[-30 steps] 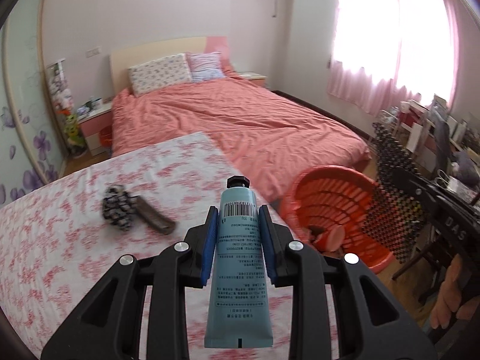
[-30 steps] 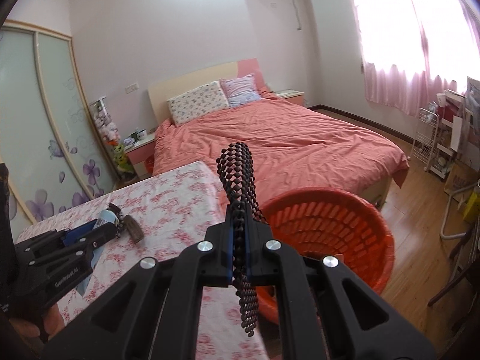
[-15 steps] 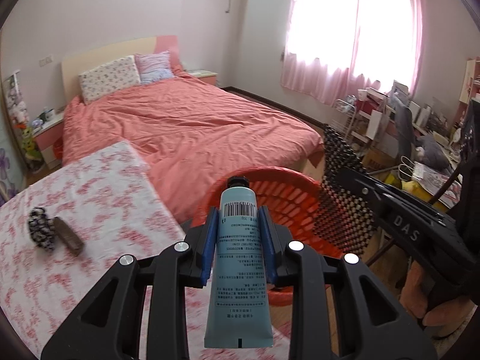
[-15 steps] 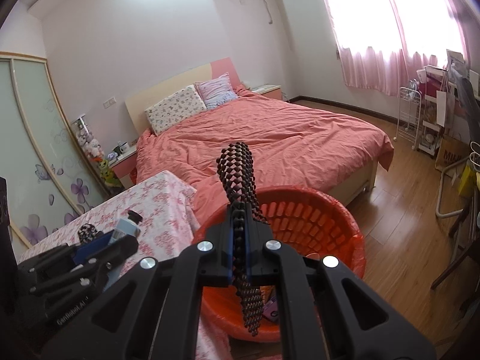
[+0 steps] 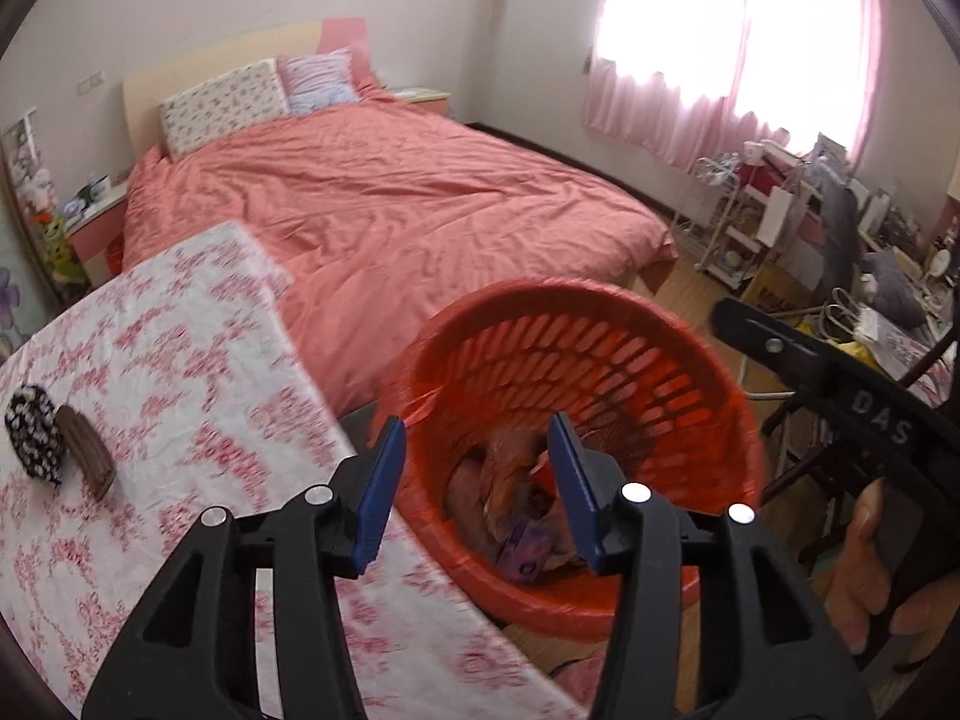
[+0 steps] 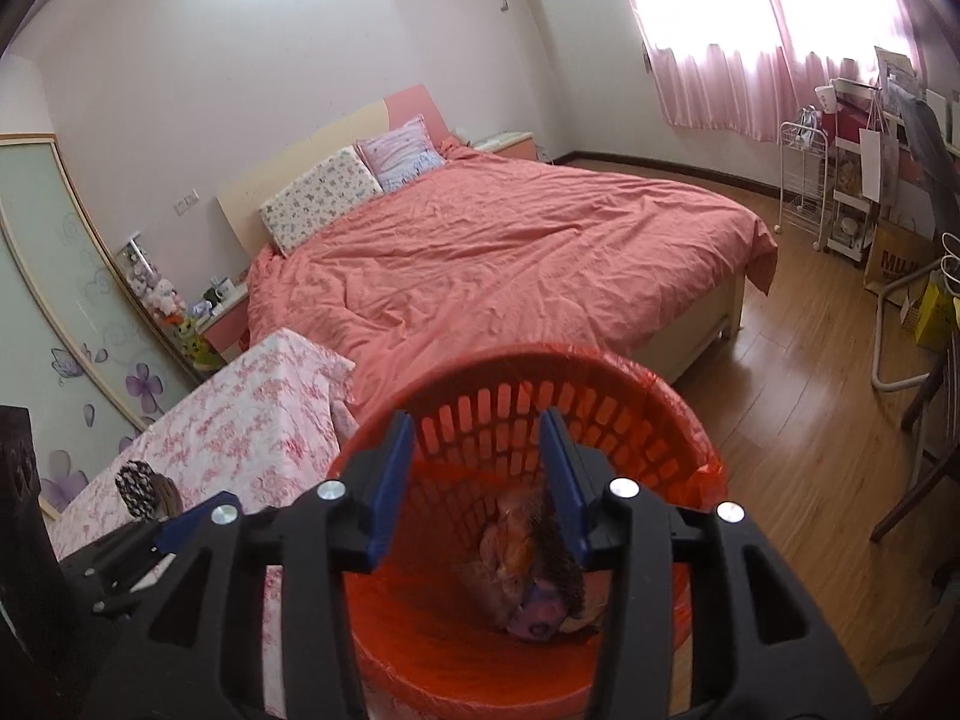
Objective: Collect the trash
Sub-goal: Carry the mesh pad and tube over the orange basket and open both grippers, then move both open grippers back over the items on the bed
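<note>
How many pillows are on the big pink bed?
2. A white flowery pillow lies at the headboard, and a pale blue-pink pillow sits right beside it, nearer the window. None seem hidden.

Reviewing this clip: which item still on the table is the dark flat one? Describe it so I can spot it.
Start at the table under the pink floral tablecloth beside the coral-covered bed. Near its left edge lie two small things touching. The flat brown oblong piece is smooth and plain, unlike the bunched black-and-white patterned fabric scrunchie beside it.
</note>
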### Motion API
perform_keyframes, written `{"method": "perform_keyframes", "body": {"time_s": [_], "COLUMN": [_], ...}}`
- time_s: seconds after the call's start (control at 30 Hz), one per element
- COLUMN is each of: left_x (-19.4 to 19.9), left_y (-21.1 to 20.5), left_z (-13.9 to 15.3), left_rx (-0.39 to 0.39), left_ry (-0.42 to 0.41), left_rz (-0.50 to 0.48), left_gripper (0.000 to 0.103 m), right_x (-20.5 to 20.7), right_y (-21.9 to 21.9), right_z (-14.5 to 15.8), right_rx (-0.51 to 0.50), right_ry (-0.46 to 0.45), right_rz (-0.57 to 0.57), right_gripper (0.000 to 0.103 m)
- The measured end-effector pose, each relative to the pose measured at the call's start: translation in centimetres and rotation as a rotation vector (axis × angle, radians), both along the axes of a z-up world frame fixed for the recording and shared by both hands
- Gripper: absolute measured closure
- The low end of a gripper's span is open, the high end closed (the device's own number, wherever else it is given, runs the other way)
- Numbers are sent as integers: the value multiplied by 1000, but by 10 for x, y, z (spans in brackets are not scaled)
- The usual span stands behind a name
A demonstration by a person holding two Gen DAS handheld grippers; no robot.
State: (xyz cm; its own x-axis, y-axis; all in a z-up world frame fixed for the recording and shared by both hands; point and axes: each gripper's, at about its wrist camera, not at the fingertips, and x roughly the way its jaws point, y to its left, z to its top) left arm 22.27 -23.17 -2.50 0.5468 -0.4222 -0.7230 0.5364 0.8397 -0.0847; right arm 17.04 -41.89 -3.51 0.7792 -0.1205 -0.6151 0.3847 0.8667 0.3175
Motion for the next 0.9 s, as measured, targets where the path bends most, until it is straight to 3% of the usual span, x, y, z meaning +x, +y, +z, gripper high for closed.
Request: {"method": "perform_keyframes", "body": {"time_s": [0.07,0.2,0.4,0.7,0.9], "left_x": [1,1,24,69,106], "left_y": [6,38,102,205,225], "left_z": [-1,-2,-7,-16,-32], "left_rx": [18,78,150,212,207], "left_ry": [-1,-55,-75,-94,-40], "left_rz": [25,113,277,574,625], "left_gripper": [51,39,32,32,34], "right_x": [1,-2,2,22,38], "right_y": [5,26,58,122,161], "right_z": [-4,-7,-15,-36,-47], "right_rx": [-5,-62,-79,-82,-91], "right_ry": [13,32,64,115,144], "right_rz": [1,21,80,205,284], "right_gripper": [56,49,48,48,48]}}
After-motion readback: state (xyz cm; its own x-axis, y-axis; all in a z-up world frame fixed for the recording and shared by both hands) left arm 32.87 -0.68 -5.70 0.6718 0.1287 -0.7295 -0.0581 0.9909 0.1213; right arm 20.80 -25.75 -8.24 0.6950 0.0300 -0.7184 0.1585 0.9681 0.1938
